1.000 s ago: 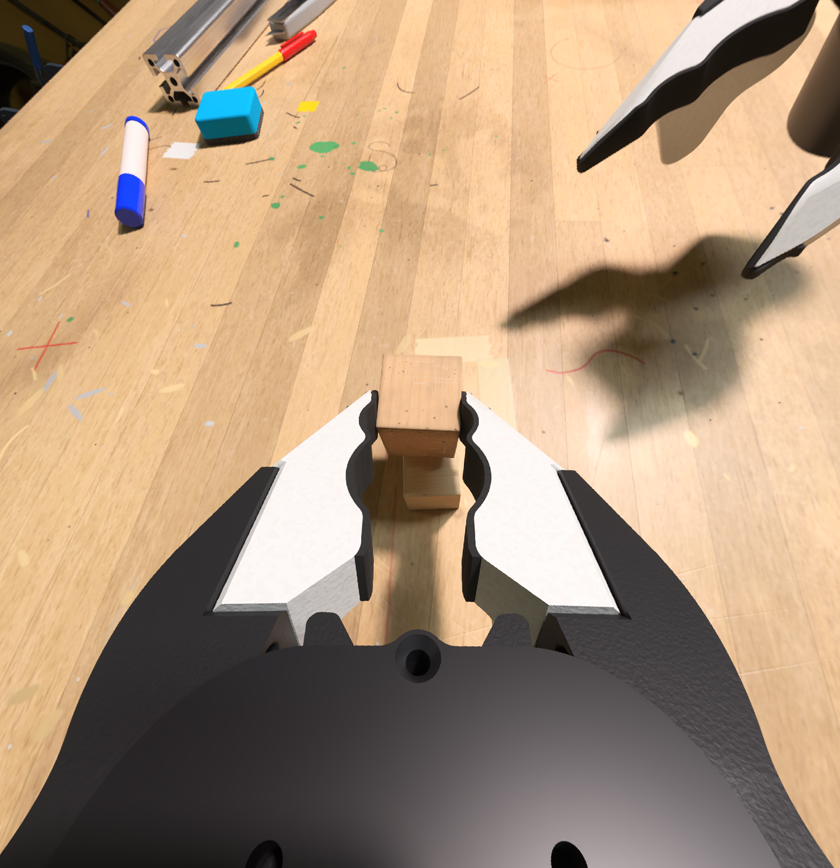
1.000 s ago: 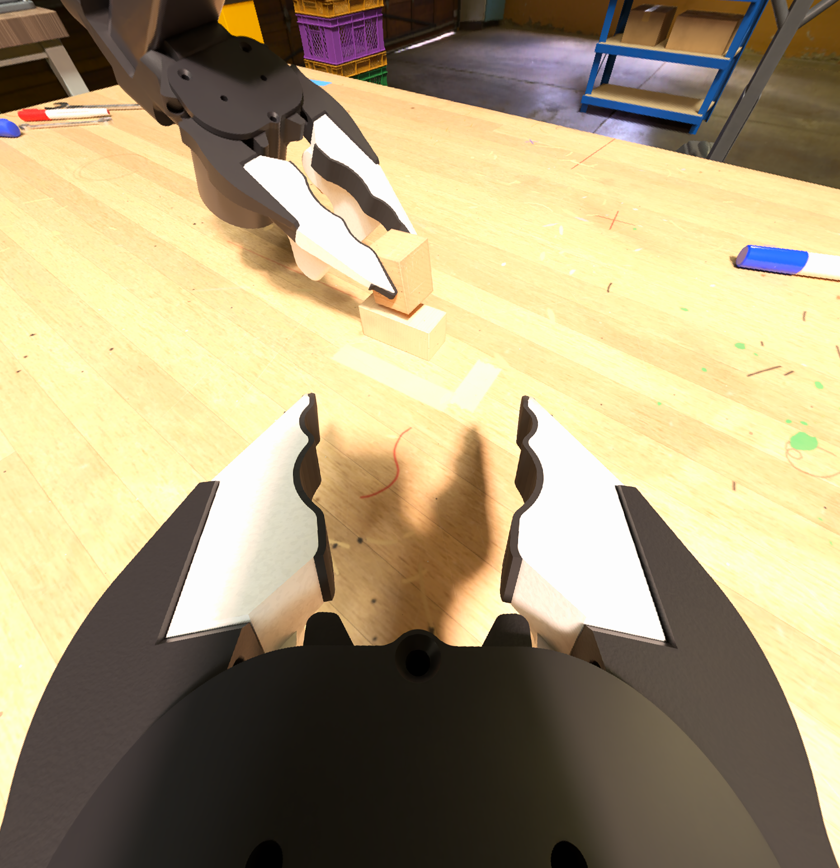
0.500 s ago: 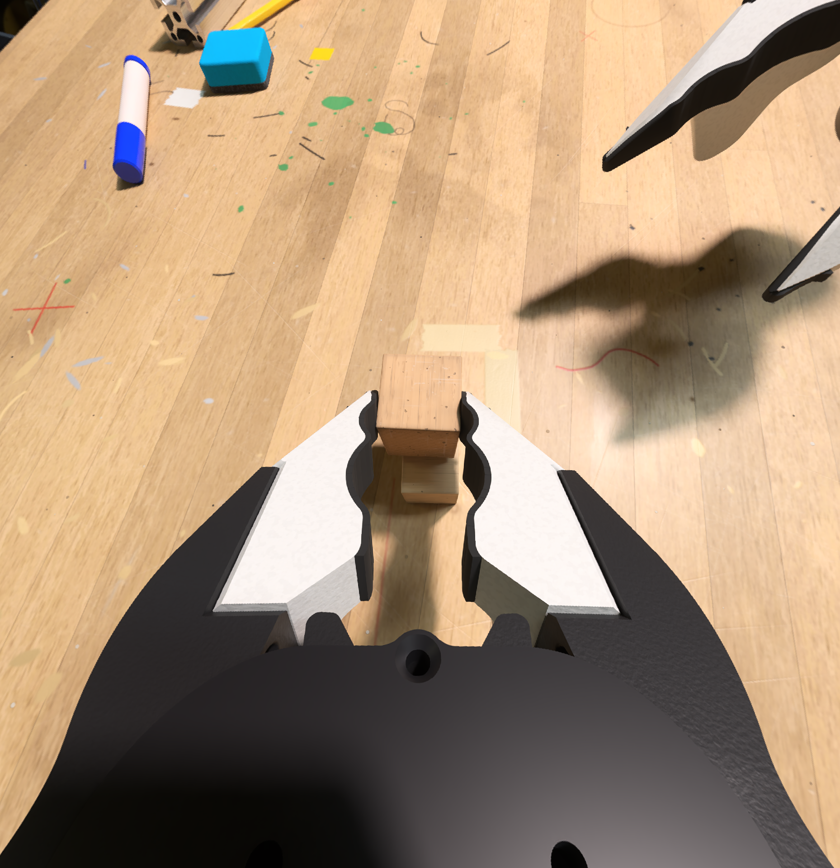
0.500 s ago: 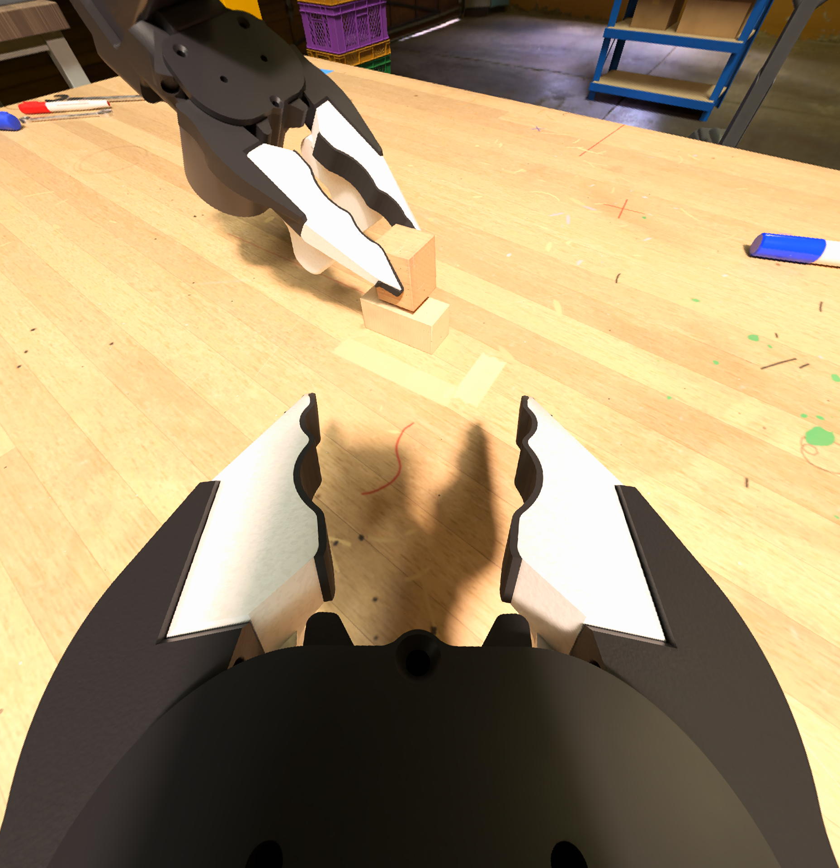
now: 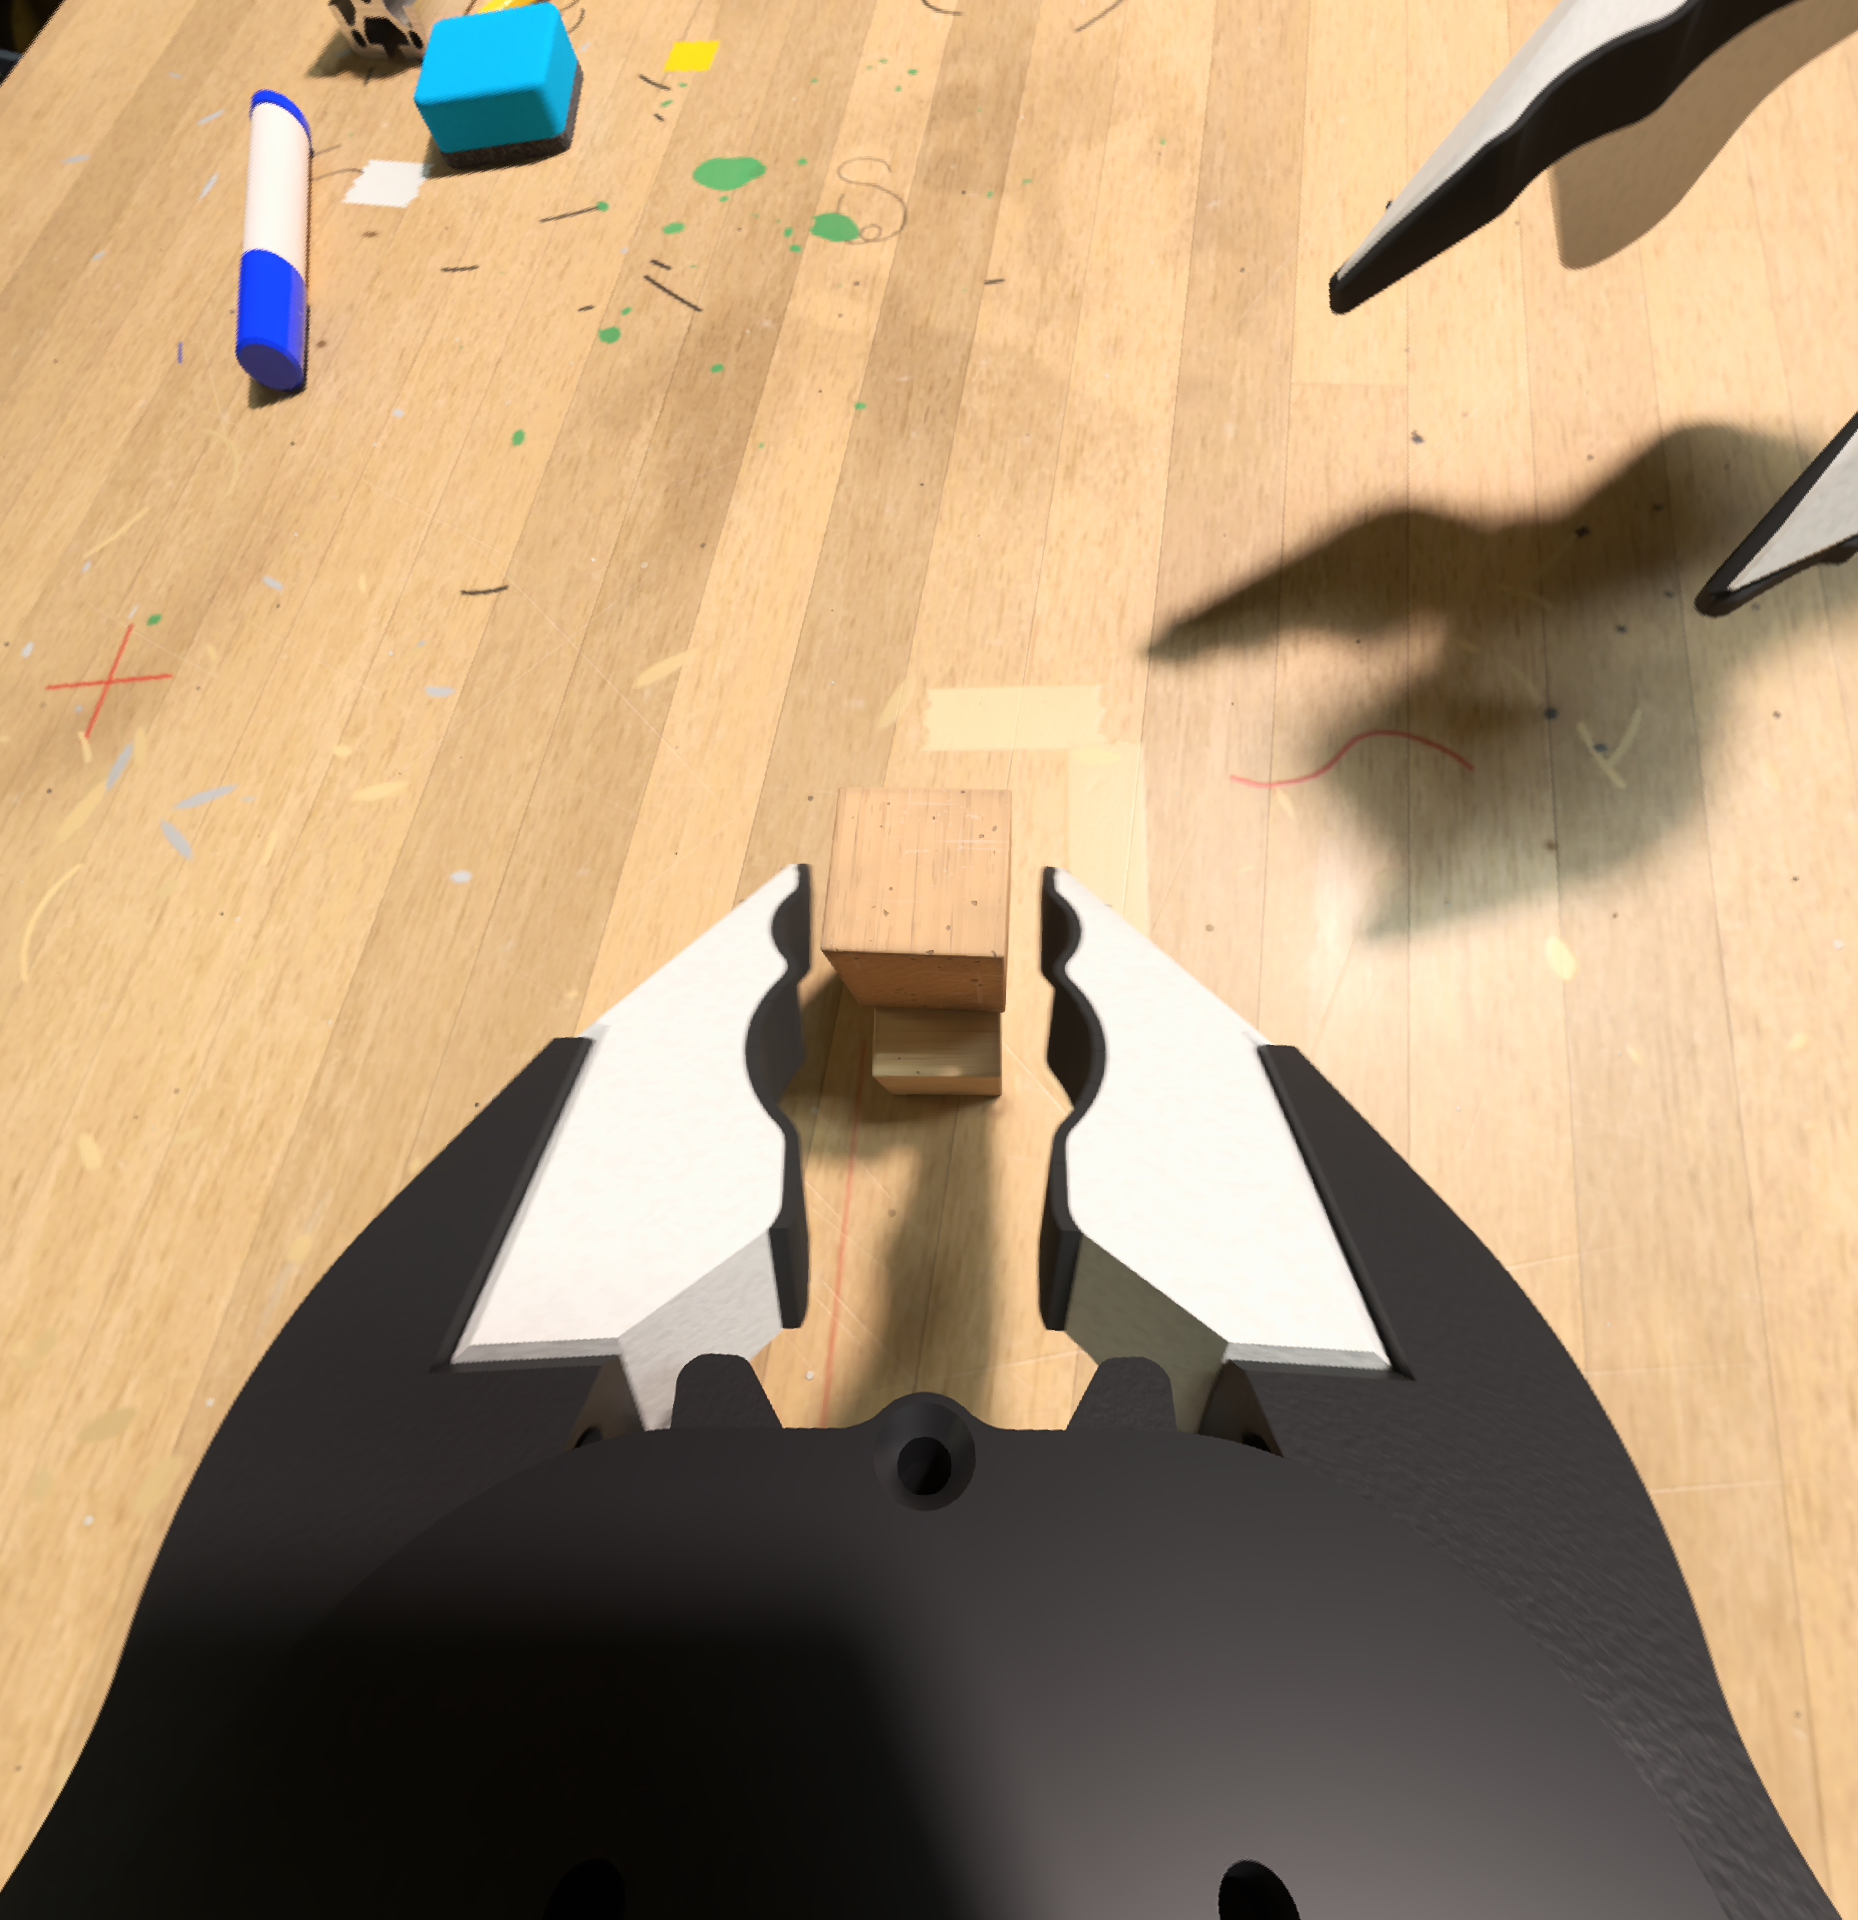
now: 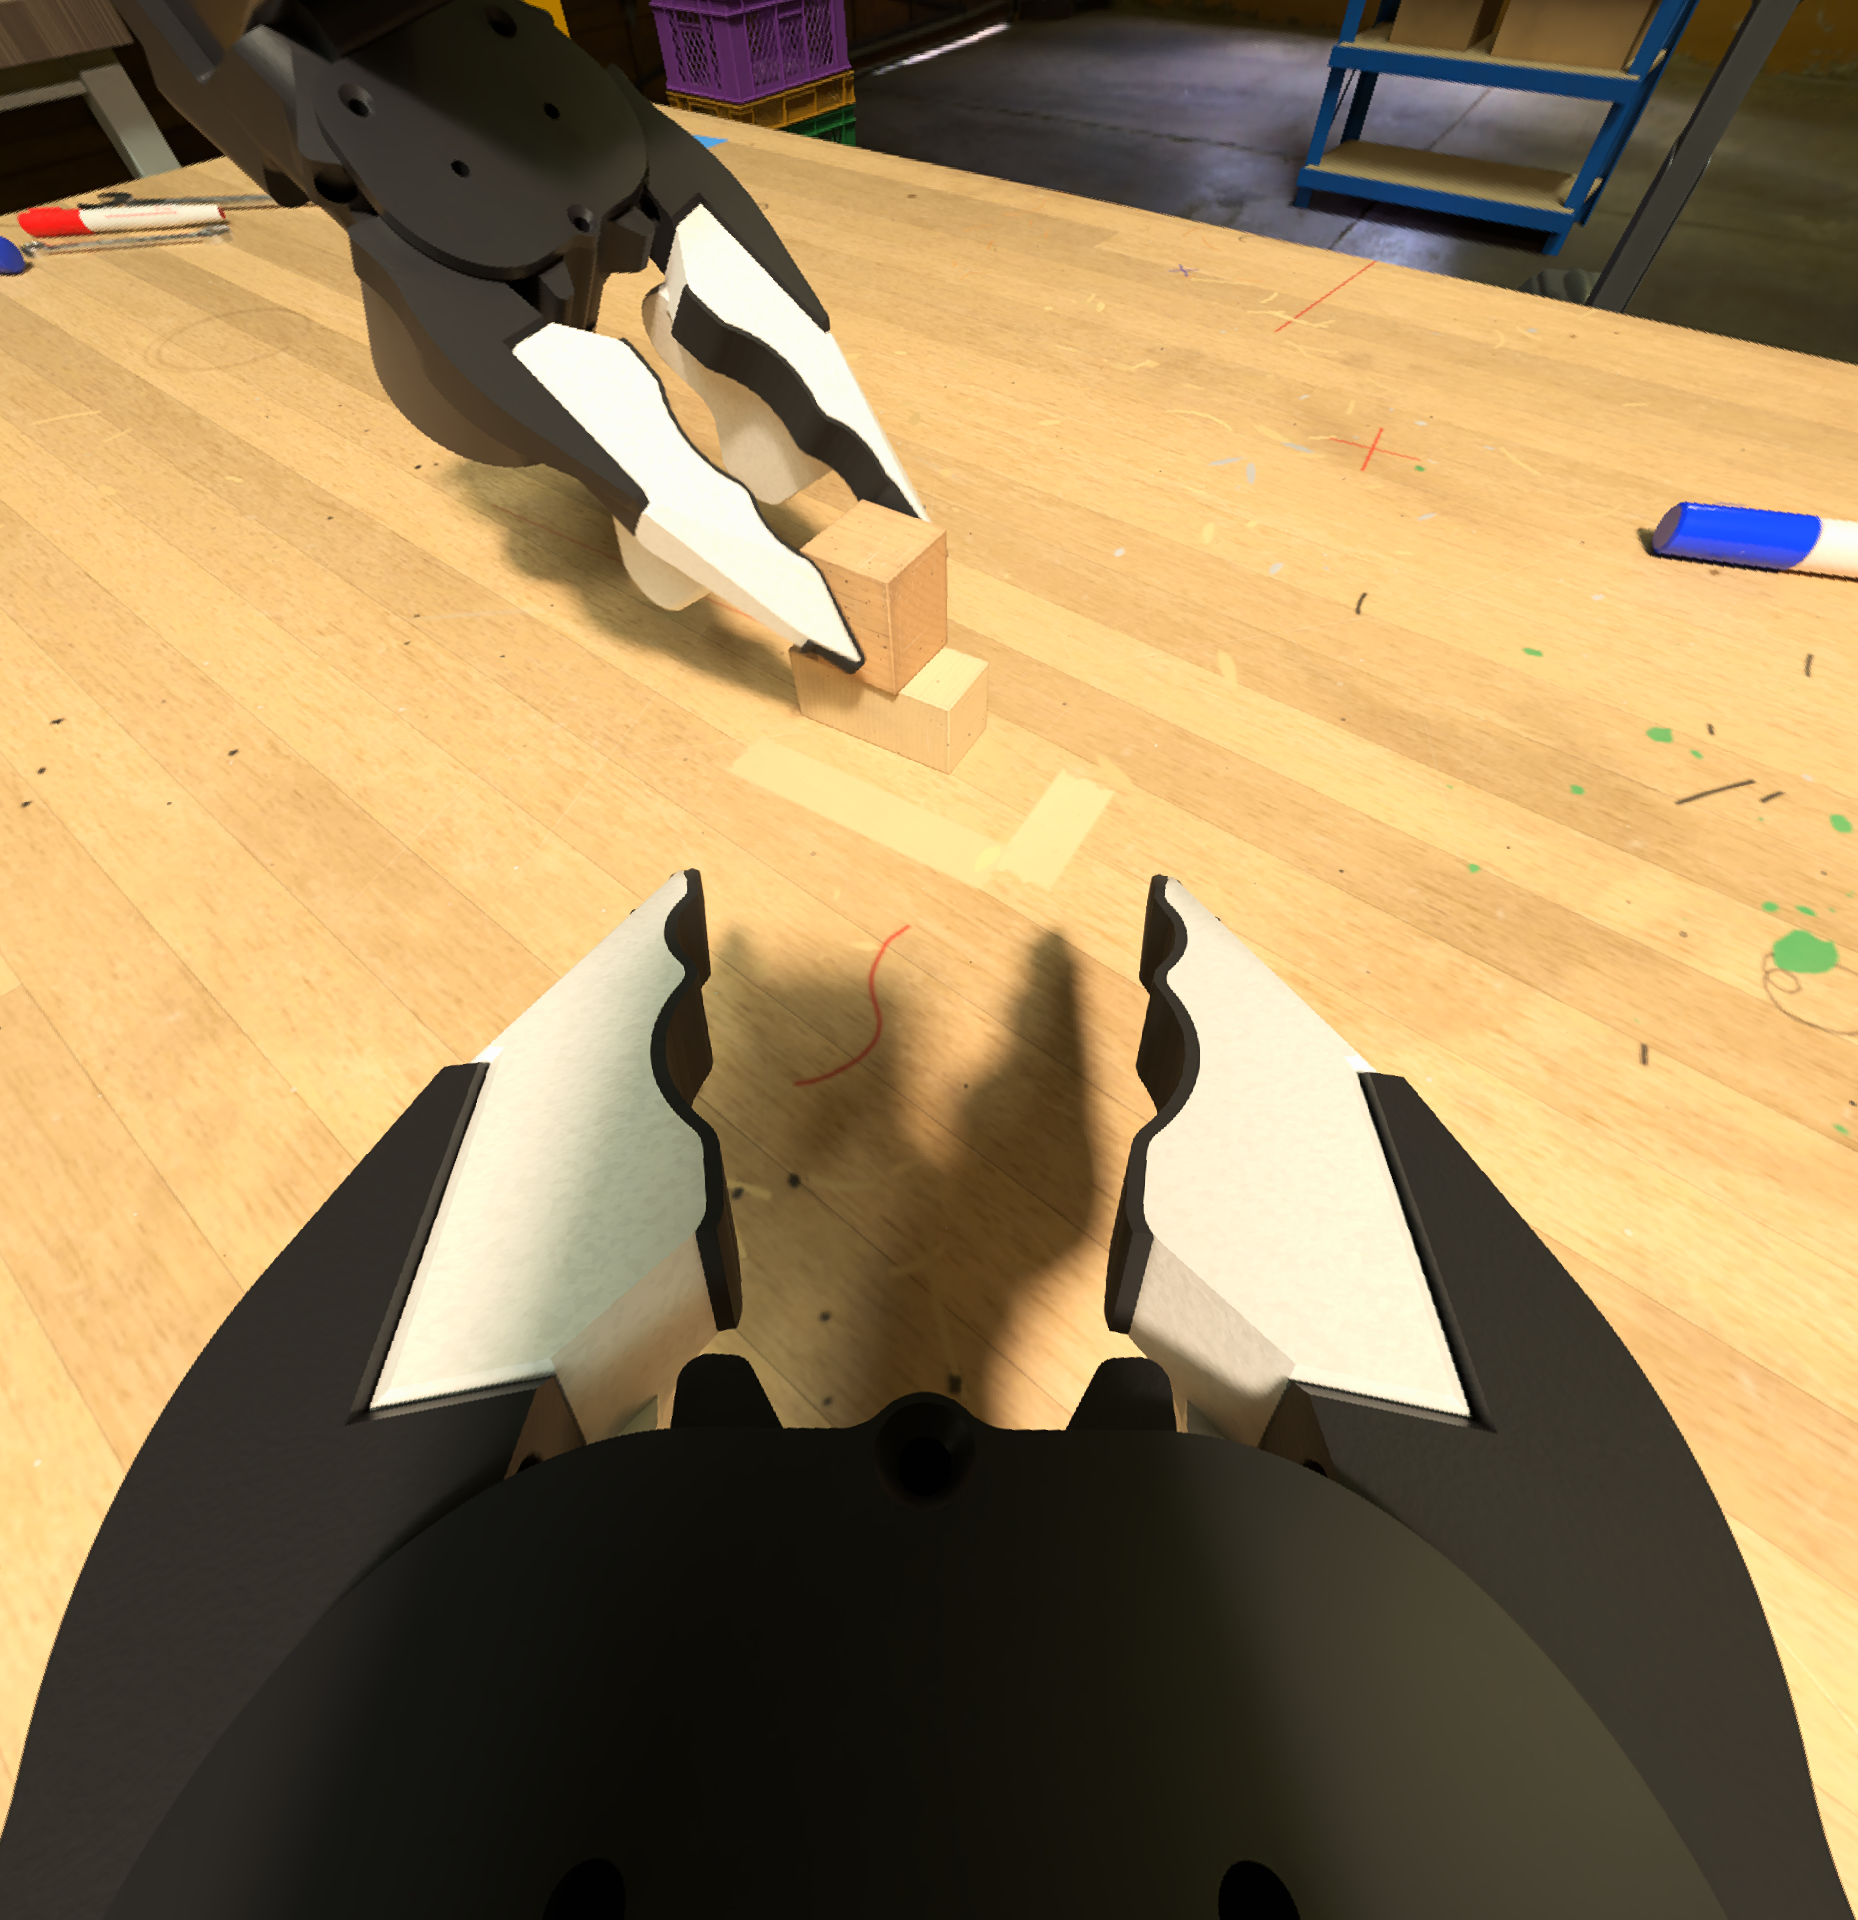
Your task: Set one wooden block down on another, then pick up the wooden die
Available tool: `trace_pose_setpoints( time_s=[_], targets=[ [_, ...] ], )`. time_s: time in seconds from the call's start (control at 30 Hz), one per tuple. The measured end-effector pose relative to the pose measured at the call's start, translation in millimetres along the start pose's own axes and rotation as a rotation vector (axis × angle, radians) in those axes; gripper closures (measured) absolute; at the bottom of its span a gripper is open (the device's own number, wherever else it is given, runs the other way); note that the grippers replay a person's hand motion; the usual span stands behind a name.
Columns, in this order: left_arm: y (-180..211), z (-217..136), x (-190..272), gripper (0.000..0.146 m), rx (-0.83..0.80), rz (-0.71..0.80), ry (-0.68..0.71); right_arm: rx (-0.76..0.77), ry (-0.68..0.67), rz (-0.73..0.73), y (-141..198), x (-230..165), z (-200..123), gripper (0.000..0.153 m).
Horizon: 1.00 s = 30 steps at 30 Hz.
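A darker wooden block (image 5: pixel 920 883) rests on a paler wooden block (image 5: pixel 935 1060) on the workbench. In the right wrist view the upper block (image 6: pixel 889 597) sits on the rear part of the lower one (image 6: pixel 940 717). My left gripper (image 5: pixel 925 878) is open, with its fingertips either side of the upper block and a narrow gap on each side. It shows in the right wrist view (image 6: pixel 885 587) too. My right gripper (image 6: pixel 925 881) is open and empty, hovering above the bench short of the stack; it also shows in the left wrist view (image 5: pixel 1527 452). No die shows in either view.
A blue-capped marker (image 5: pixel 272 239) and a cyan eraser (image 5: pixel 497 88) lie far left of the stack. A red marker (image 6: pixel 125 218) lies at the back. A tape patch (image 5: pixel 1013 717) is just beyond the blocks. The bench's far edge (image 6: pixel 1320 244) faces blue shelving (image 6: pixel 1444 177).
My left gripper has lowered the upper block onto the lower one and opened off it. The right gripper has stayed open and drifted slightly.
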<state>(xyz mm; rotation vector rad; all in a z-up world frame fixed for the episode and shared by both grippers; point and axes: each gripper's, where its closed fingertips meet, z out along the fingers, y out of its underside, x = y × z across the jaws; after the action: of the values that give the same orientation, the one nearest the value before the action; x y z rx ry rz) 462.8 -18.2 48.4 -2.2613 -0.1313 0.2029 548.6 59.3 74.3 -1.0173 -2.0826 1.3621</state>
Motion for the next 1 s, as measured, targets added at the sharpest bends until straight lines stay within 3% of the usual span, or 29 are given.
trace_pose_setpoints(
  time_s=[0.07, 0.17, 0.3, 0.5, 0.73, 1.0],
  targets=[
    [-2.0, -1.0, 1.0, 0.086, 0.015, -0.029, -0.001, -0.003, -0.001, 0.0, 0.7, 0.0, 0.0, 0.068],
    [-12.8, -10.0, 1.8, 0.076, 0.063, -0.07, 0.0, -0.005, 0.003, -0.002, 1.4, 0.7, -0.7, 0.068],
    [-45.8, -46.8, -3.3, 0.076, 0.179, -0.119, -0.049, -0.006, 0.006, 0.006, 2.7, 2.6, -1.1, 0.069],
    [-74.6, -145.5, -42.6, 0.083, 0.255, -0.307, -0.222, -0.016, 0.01, 0.004, 4.6, 2.3, -0.1, 0.069],
    [-8.3, -235.7, -101.7, 0.087, 0.113, -0.638, -0.376, -0.027, 0.012, 0.0, 5.6, 1.2, 2.0, 0.069],
    [97.0, -242.1, -120.4, 0.089, -0.181, -0.873, -0.387, -0.044, 0.012, 0.003, 8.8, 1.4, 4.5, 0.07]
  ],
)
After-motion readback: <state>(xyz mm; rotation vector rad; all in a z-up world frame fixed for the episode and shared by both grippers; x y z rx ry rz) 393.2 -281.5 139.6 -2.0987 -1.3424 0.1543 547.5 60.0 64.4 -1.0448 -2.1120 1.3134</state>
